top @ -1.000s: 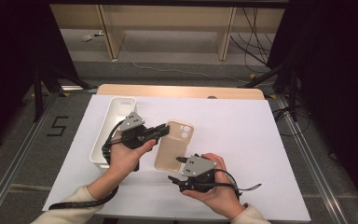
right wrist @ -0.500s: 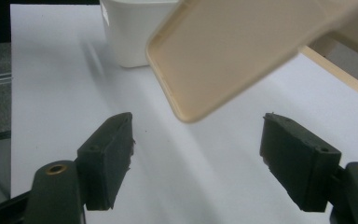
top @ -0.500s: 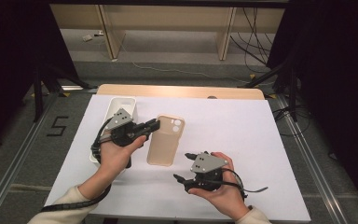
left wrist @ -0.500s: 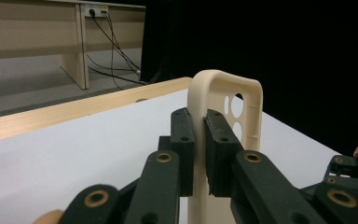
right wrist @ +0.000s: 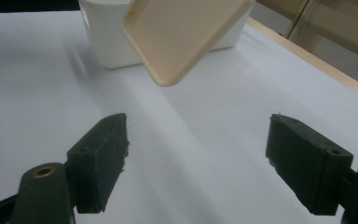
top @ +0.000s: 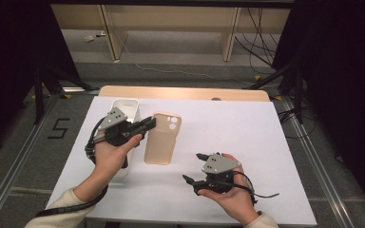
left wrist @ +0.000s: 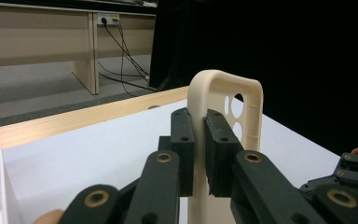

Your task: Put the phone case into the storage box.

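Note:
A beige phone case [top: 162, 137] hangs above the white table sheet, clamped by its upper left edge in my left gripper [top: 150, 123]. In the left gripper view the jaws pinch the case's side wall [left wrist: 198, 140], with the camera cut-outs to the right. The case [right wrist: 186, 32] floats tilted ahead in the right gripper view. My right gripper [top: 194, 167] rests low near the front of the table, open, with nothing between its fingers [right wrist: 100, 158].
A white rectangular bin [top: 123, 107] stands at the table's left, under my left hand. The white sheet [top: 247, 128] covers the table, with a wooden edge [top: 185, 92] at the back. Desk legs and cables lie on the floor beyond.
My left gripper has carried the phone case leftward, towards the white bin. My right gripper has let go of it, opened and drawn back to the front right.

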A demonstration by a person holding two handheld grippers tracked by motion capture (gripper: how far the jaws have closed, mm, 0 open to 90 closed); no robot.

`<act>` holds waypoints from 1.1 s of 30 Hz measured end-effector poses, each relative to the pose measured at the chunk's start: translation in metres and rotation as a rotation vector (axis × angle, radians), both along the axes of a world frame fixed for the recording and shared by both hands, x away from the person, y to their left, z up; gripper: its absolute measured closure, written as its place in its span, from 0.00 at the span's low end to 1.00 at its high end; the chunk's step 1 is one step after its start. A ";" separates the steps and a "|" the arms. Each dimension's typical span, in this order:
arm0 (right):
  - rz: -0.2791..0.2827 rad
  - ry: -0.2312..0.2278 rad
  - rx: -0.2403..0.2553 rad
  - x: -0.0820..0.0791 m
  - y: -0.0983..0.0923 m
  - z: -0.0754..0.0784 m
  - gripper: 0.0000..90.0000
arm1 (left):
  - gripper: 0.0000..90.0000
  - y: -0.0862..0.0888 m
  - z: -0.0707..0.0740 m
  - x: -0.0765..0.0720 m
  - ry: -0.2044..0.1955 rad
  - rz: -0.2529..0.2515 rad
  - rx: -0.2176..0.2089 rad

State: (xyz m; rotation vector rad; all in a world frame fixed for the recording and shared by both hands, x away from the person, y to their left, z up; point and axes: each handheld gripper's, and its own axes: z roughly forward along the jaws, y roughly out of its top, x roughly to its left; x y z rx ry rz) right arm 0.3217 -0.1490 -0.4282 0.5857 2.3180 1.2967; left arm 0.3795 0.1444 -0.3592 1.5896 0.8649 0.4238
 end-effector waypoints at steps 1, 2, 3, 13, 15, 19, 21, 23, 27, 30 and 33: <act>-0.003 0.001 0.001 0.000 -0.001 0.000 0.25 | 0.92 0.000 0.000 0.000 0.001 0.001 0.000; -0.003 0.001 0.000 0.000 -0.001 0.000 0.25 | 0.92 0.000 0.000 0.000 0.005 0.003 0.002; -0.001 0.003 -0.003 0.000 -0.002 0.000 0.24 | 0.92 0.000 -0.001 0.000 0.005 0.001 0.002; -0.029 0.003 0.005 -0.001 -0.009 0.001 0.24 | 0.92 0.006 0.000 0.001 -0.001 0.018 0.007; -0.038 -0.001 0.011 0.000 -0.012 0.001 0.24 | 0.92 0.008 0.001 0.001 -0.002 0.022 0.007; -0.050 0.000 0.018 0.000 -0.015 0.001 0.24 | 0.92 0.010 0.002 0.001 -0.007 0.026 0.005; -0.057 0.002 0.022 0.000 -0.019 0.001 0.24 | 0.92 0.012 0.004 0.001 -0.011 0.032 0.002; -0.062 0.004 0.024 -0.001 -0.021 0.002 0.24 | 0.92 0.013 0.005 0.002 -0.015 0.035 0.004; -0.071 0.000 0.028 0.000 -0.023 0.002 0.24 | 0.92 0.015 0.007 0.002 -0.019 0.044 0.004; -0.085 0.002 0.034 0.000 -0.026 0.002 0.24 | 0.92 0.018 0.008 0.002 -0.024 0.053 0.002; -0.091 0.001 0.032 0.000 -0.028 0.001 0.24 | 0.92 0.020 0.009 0.003 -0.029 0.059 0.003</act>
